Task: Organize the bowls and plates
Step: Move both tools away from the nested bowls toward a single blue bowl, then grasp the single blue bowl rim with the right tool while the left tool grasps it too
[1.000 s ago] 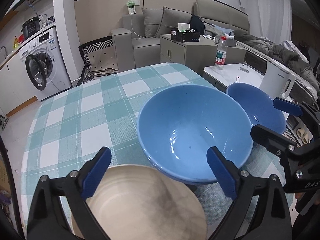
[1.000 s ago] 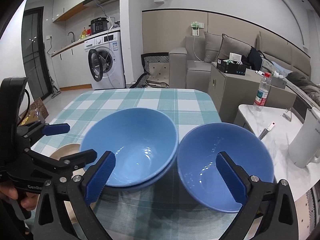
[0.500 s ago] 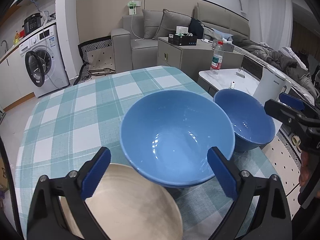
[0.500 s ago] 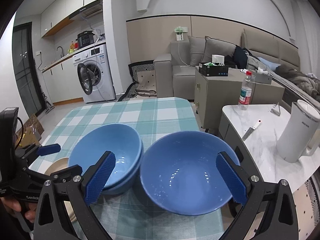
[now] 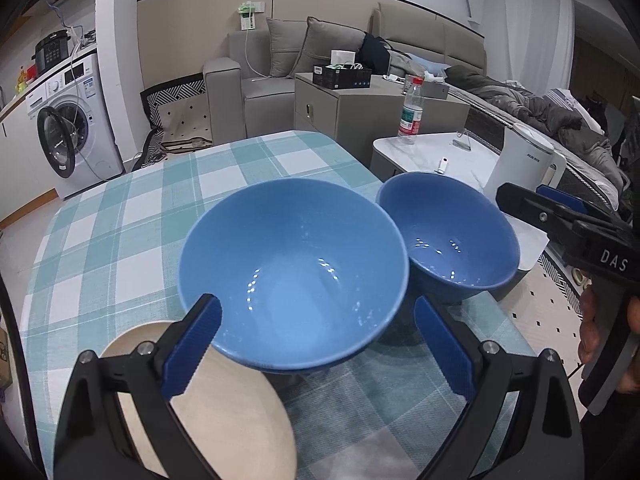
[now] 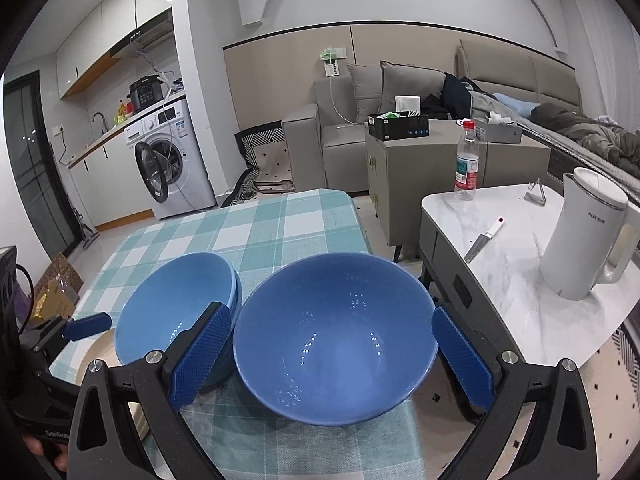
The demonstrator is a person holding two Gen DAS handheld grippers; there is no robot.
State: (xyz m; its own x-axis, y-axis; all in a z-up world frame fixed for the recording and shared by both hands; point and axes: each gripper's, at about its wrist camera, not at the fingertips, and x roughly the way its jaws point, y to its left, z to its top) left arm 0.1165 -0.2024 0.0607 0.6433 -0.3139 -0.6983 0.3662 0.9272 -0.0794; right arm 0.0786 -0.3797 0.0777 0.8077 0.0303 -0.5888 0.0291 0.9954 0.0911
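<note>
Through your left wrist camera, the checked tablecloth (image 5: pixel 120 216) carries a blue bowl (image 5: pixel 292 280) straight ahead, which looks nested on another one beneath it. A second blue bowl (image 5: pixel 452 240) sits just to its right, their rims close or touching near the table's right edge. A beige plate (image 5: pixel 232 420) lies nearest you, its rim tucked under the front of the stacked bowl. Beyond the table stand a washing machine (image 5: pixel 68 132), a grey sofa (image 5: pixel 256 80), a water bottle (image 5: pixel 411 114) and a white kettle (image 5: pixel 524 168). Your left gripper (image 5: pixel 318 348) hovers over the plate with its fingers spread apart, holding nothing, the stacked bowl between and beyond the tips. Your other gripper enters from the right edge.

Through your right wrist camera, the second bowl (image 6: pixel 336 340) fills the gap of your right gripper (image 6: pixel 332 356). Its fingers stand wide, flanking the bowl's sides; you cannot tell whether the pads touch it. The stacked bowl (image 6: pixel 176 304) is at left, the left finger partly covering it. A knife (image 6: pixel 482 240) lies on the marble side table (image 6: pixel 512 280) beside the kettle.
</note>
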